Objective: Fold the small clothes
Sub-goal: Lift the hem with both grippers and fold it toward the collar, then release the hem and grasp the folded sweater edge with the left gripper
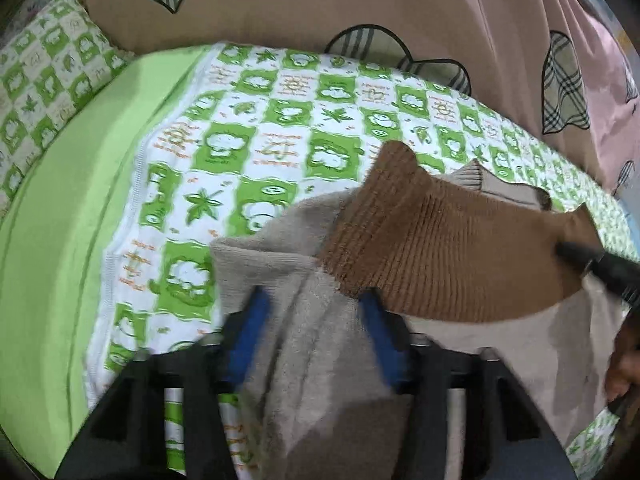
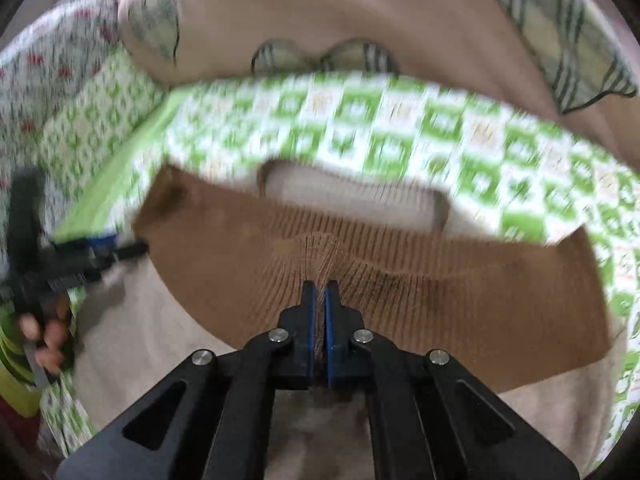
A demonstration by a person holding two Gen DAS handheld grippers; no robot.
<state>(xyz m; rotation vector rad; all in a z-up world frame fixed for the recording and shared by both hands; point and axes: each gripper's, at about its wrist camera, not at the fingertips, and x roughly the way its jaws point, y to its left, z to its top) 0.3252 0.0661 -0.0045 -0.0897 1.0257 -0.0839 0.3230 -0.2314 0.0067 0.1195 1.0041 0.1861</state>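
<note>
A small knitted sweater, beige (image 1: 320, 360) with a brown ribbed band (image 1: 440, 240), lies on the green-and-white bed sheet (image 1: 240, 140). My left gripper (image 1: 314, 300) has its blue fingers (image 1: 250, 320) spread wide, with a fold of beige cloth running between them. My right gripper (image 2: 320, 292) is shut on a pinch of the brown ribbed band (image 2: 380, 280), which puckers at the tips. The right gripper's black tip (image 1: 576, 254) shows in the left wrist view at the band's right end. The left gripper (image 2: 120, 250) shows at the sweater's left edge in the right wrist view.
A pink quilt with plaid leaf patches (image 1: 400, 8) is heaped along the far side of the bed. A matching green patterned pillow (image 1: 44, 80) lies at the far left beside a plain green strip (image 1: 60, 240). A hand (image 2: 44, 340) holds the left gripper.
</note>
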